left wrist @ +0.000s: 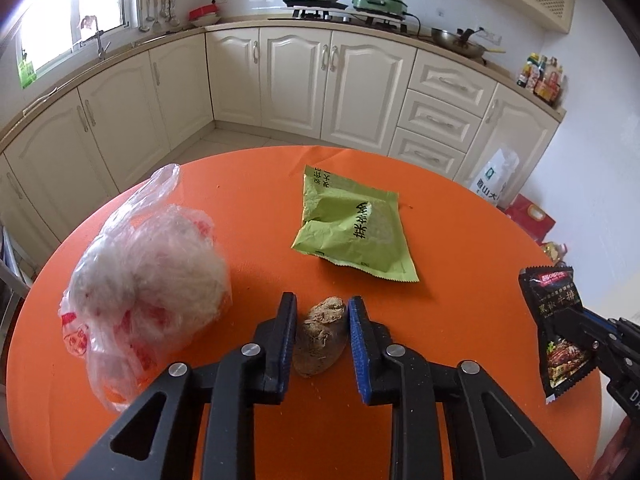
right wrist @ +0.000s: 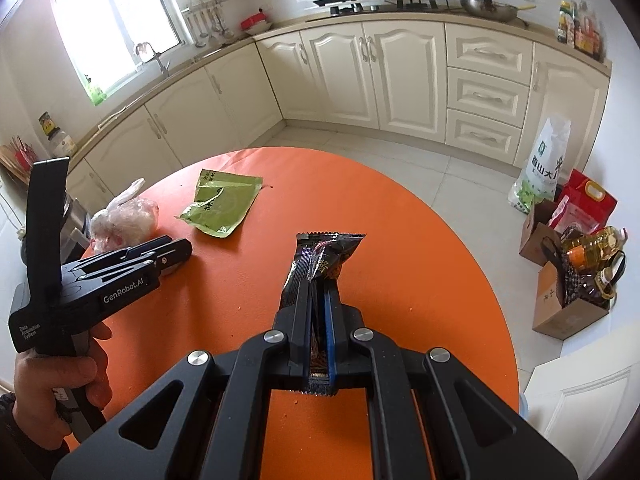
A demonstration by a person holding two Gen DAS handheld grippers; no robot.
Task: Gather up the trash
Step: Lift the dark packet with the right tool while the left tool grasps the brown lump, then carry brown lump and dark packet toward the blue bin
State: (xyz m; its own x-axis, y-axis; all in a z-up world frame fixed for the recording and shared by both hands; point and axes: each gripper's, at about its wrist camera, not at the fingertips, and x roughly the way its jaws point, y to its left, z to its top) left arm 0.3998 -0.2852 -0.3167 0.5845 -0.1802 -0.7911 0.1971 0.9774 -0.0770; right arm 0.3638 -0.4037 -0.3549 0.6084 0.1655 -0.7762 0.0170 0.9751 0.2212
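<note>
A: Left tool [left wrist: 322, 316]? Where's the trash?
B: Jaws narrowed around brown lump [left wrist: 322, 336] on orange tabletop [left wrist: 460, 248], pads apparently touching. Right tool [right wrist: 318, 280] clamped on black wrapper [right wrist: 320, 264]. Green packet [left wrist: 352, 224], plastic bag [left wrist: 140, 280] lie loose.

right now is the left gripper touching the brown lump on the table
Cannot tell. In the left wrist view the brown lump sits between the left gripper fingers, pads tight beside it, but no plain contact or gap shows.
</note>
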